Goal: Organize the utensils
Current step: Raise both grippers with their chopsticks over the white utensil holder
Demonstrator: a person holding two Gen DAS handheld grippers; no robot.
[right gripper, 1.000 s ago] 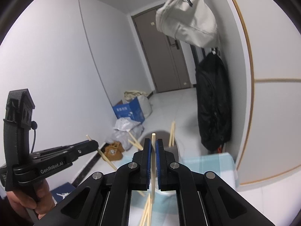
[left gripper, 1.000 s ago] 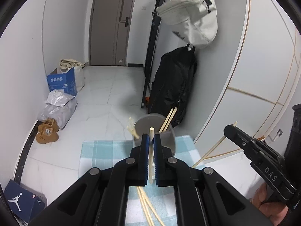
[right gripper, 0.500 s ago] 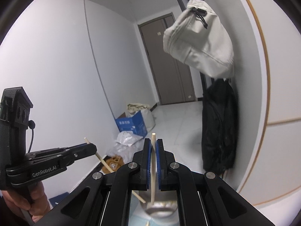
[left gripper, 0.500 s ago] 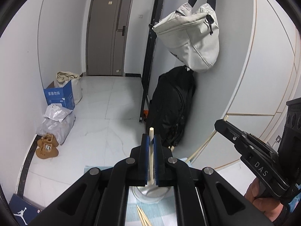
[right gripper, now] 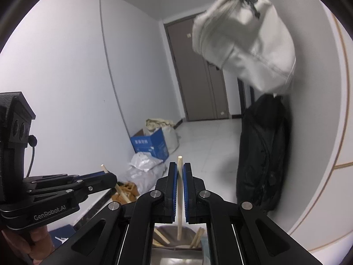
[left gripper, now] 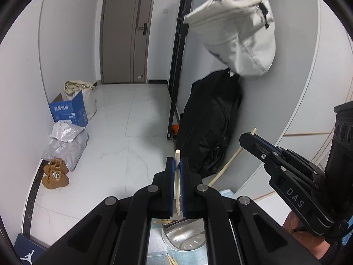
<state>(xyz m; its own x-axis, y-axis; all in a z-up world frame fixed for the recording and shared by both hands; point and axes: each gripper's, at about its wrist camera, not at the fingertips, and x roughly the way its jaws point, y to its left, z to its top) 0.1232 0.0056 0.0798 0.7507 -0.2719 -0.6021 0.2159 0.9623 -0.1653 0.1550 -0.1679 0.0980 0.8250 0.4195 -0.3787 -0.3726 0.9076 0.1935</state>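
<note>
Hallway backdrop, white tile floor (left gripper: 132, 121), grey door (left gripper: 125, 31) upper centre. Left hand-held gripper (left gripper: 177, 165) clamps one chopstick (left gripper: 177, 154); right hand-held gripper (right gripper: 180, 170) clamps another chopstick (right gripper: 180, 161), both above the steel holder (left gripper: 187, 236) at bottom centre. Light, stiff, slick wood; I'd pinch mid-shaft. Sticks already inside may block entry. Black backpack (left gripper: 209, 123) sits right of centre, clear of the work.

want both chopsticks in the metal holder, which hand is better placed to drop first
Right, probably. The right gripper holds its chopstick upright with the lower end already over the metal holder. The left gripper pinches its chopstick too, nearer that holder's edge.
</note>
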